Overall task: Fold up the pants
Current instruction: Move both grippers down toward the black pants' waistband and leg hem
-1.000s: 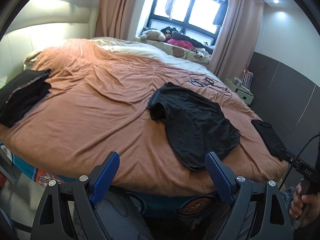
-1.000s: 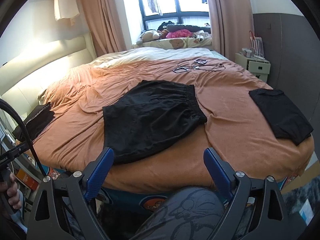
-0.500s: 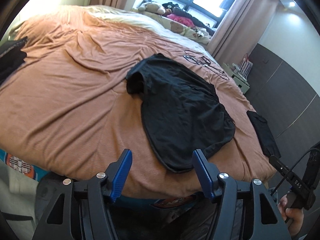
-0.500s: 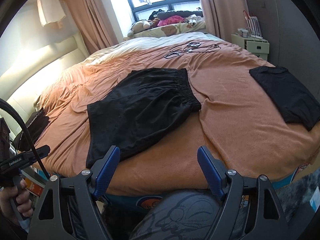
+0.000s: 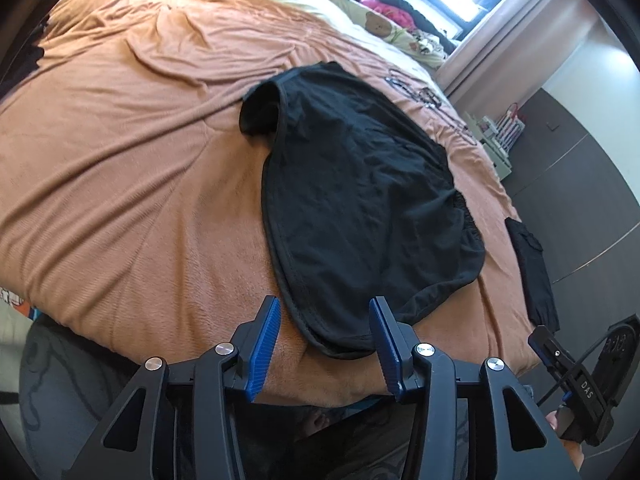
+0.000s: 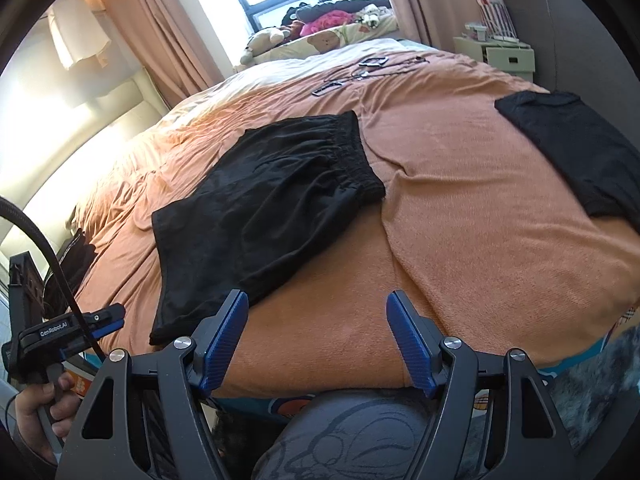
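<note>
Black shorts [image 5: 360,200] lie spread on the orange bed cover [image 5: 120,160], one far corner folded over. In the right wrist view the shorts [image 6: 272,208] show their elastic waistband at the right. My left gripper [image 5: 324,320] is open, its blue fingertips straddling the near hem of the shorts just above it. My right gripper [image 6: 316,312] is open and empty, hovering over bare cover [image 6: 480,220] near the bed's front edge, its left finger close to the shorts' near edge.
A folded black garment [image 6: 576,156] lies at the bed's right side. Dark clothes [image 6: 76,256] sit at the far left edge. Cables and small items [image 6: 368,68] lie further back. A nightstand [image 6: 504,56] stands by the right wall.
Both grippers have moved forward and down towards the bed. The left gripper's jaws have narrowed somewhat and now frame the shorts' near hem.
</note>
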A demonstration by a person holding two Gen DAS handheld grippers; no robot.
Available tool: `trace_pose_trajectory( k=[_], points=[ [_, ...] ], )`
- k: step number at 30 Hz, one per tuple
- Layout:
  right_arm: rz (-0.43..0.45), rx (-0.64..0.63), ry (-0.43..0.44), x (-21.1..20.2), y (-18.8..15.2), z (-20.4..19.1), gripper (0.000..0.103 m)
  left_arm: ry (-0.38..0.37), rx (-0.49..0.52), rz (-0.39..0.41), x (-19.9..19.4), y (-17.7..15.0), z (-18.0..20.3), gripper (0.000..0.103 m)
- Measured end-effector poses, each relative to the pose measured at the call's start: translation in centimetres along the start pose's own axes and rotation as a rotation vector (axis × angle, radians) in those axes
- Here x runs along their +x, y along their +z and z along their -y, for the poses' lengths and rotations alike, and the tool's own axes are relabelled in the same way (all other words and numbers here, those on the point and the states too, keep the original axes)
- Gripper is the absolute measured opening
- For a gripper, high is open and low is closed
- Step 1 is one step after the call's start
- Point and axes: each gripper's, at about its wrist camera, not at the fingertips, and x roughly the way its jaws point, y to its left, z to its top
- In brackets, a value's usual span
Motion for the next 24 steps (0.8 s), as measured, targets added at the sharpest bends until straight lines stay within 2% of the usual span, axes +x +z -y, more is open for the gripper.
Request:
trace_pose_trajectory(
  k=[9, 13, 24],
  points=[
    [-0.031, 0.019, 0.015, 0.9, -0.1, 1.3, 0.071, -0.022, -0.05, -0.069, 2.9, -1.0, 0.2, 0.049],
    [-0.041, 0.031, 0.019, 1.2, 0.1, 1.8, 0.071, -0.035, -0.108, -0.1, 4.2, -1.1, -0.3, 0.049],
    [-0.058, 0.054, 0.048, 2.7, 0.9, 1.9, 0.071, -0.052, -0.253, -0.085, 4.1, -0.5, -2.3, 0.049]
  ],
)
